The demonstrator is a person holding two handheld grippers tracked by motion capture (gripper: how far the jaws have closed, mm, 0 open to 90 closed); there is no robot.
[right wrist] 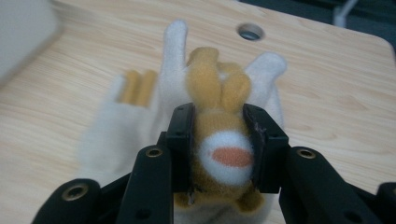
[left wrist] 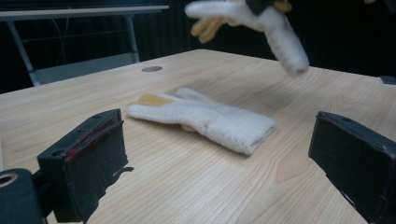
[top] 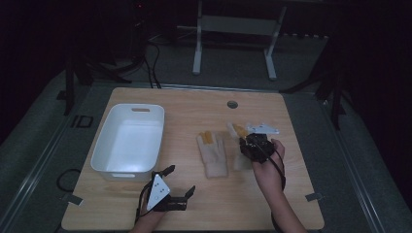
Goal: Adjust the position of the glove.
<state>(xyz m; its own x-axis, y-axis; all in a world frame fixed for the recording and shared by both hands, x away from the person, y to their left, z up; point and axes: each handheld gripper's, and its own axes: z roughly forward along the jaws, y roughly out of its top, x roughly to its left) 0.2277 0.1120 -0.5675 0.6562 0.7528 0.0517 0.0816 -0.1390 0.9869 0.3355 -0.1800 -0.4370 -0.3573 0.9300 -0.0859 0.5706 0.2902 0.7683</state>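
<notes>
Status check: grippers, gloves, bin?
Right gripper shut on lifted glove. Left gripper open, idle. Second glove flat on table. White bin unobstructed.

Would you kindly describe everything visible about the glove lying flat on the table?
The cream knitted glove with yellow-tan patches at its fingers lies flat and limp mid-way across the light wooden table. In the high view its fingers point away from the person and its cuff toward them. Nothing grips it; it lies right of the white plastic bin.
</notes>
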